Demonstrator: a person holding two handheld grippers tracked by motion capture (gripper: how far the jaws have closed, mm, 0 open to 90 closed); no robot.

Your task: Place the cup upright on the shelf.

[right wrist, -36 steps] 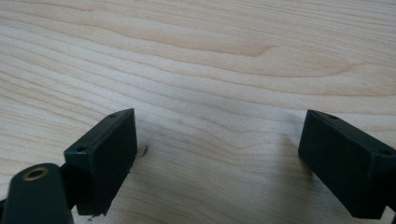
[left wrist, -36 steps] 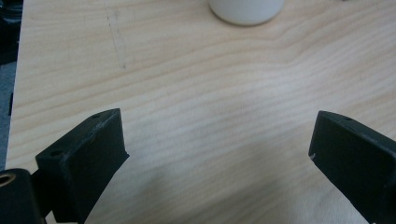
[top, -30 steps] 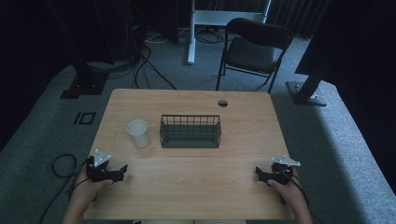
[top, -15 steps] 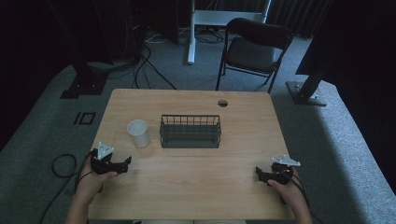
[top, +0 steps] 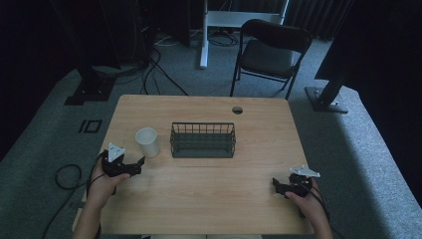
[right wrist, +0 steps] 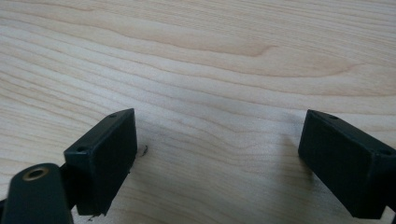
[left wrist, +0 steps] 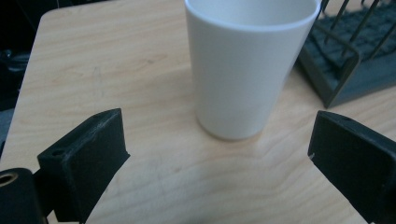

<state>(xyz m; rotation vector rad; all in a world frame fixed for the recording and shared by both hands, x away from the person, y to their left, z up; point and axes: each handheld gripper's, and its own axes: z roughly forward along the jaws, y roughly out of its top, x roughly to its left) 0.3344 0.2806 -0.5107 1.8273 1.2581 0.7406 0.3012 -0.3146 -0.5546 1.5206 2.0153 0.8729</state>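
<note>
Wooden table [top: 209,189] — cup [left wrist: 250,65] rim cut off

No readable text, labels, brands, numbers or signs anywhere.

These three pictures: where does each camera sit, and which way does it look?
High view: above the person's side, looking forward and down on the table, white cup and wire basket; both hands with their claws show, left claw, right claw.
Left gripper view: rides the left claw, jaws apart, facing the cup and a basket corner.
Right gripper view: rides the right claw, jaws apart, facing bare tabletop.
Shared: high and left gripper views both show cup and basket.
</note>
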